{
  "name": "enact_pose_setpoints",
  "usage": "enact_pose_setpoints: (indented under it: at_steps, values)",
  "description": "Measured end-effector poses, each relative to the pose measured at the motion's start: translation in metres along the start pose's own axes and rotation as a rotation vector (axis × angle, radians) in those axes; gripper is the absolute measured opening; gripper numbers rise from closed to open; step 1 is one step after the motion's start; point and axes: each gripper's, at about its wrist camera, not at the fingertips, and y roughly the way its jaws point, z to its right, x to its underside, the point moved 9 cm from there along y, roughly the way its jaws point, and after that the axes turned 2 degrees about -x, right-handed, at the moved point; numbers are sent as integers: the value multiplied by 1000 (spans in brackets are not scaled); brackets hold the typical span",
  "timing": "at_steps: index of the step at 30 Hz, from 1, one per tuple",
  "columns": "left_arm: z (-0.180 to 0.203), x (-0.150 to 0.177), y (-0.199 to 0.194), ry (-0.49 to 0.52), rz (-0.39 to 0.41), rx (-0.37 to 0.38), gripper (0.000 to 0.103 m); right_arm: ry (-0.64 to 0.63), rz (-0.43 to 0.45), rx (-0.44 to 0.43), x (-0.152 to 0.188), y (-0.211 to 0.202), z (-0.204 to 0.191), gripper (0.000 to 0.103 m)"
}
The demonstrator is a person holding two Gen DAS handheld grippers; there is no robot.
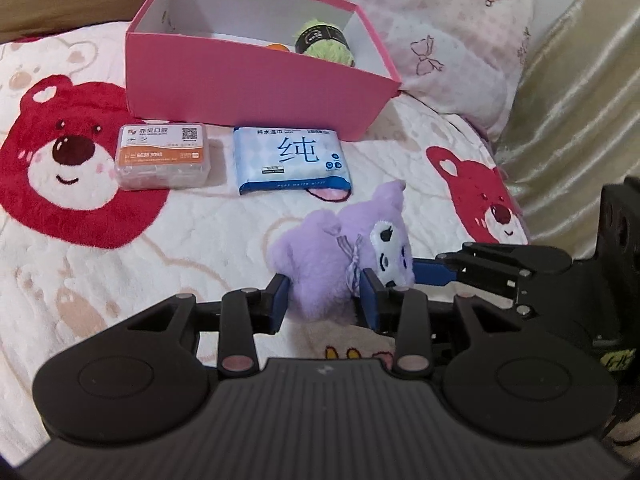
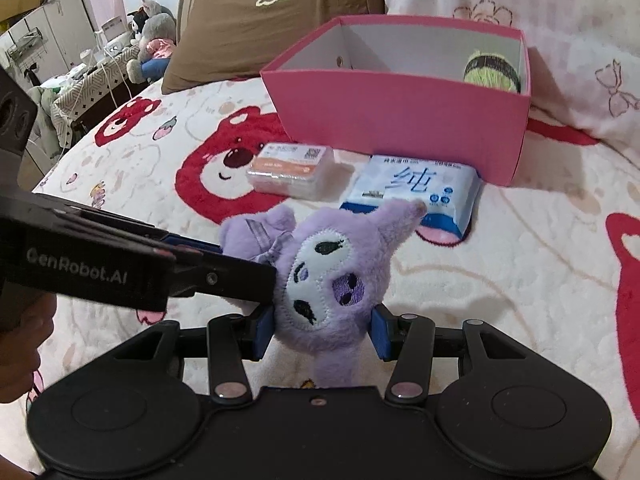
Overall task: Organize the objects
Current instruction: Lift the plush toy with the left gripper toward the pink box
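Purple plush fabric is bulging between two sets of blue pads: the plush toy (image 1: 340, 258) is being held by both grippers at once above the bed (image 1: 100, 280). The left gripper (image 1: 324, 300) is nearly closed and is squeezing the toy's soft body, its pads sinking into the fur. The right gripper (image 2: 320, 334) is standing partly open, clamping the toy around its embroidered face. In the right wrist view the left gripper's arm is crossing in from the left and covering part of the toy's side, and the toy's lower end is disappearing behind the right gripper's body, so its full shape is hard to make out. A hand is just showing at the left edge of that view, mostly cut off.

Just beyond the toy, a blue-and-white pack of wet wipes (image 1: 292, 160) is lying on the bed, its near edge partly hidden by the toy's ear in the right wrist view. To its left, a clear plastic case with an orange label (image 1: 164, 156) is lying flat. Farther back, a pink box (image 1: 256, 80) is standing open; a green yarn ball (image 1: 324, 42) is sitting inside at its right, and something orange beside it is mostly hidden by the box wall. Pillows are lying beyond the box.
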Motion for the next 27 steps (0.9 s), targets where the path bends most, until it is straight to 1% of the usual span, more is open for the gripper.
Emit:
enact_pose_setpoints:
  at_steps: [4, 11, 18, 21, 27]
  values:
    - [-1, 0, 0, -7, -9, 5, 35, 0, -21, 5, 1, 1, 0, 55]
    - [-1, -6, -8, -10, -3, 25, 36, -52, -10, 28, -6, -4, -7, 55]
    - [1, -23, -17, -14, -62, 47, 36, -47, -39, 51, -20, -13, -13, 55]
    - [0, -32, -25, -30, -89, 61, 36, -18, -58, 41, -27, -17, -15, 55]
    - [2, -53, -45, -32, -105, 79, 36, 43, -73, -5, -45, -33, -20, 55]
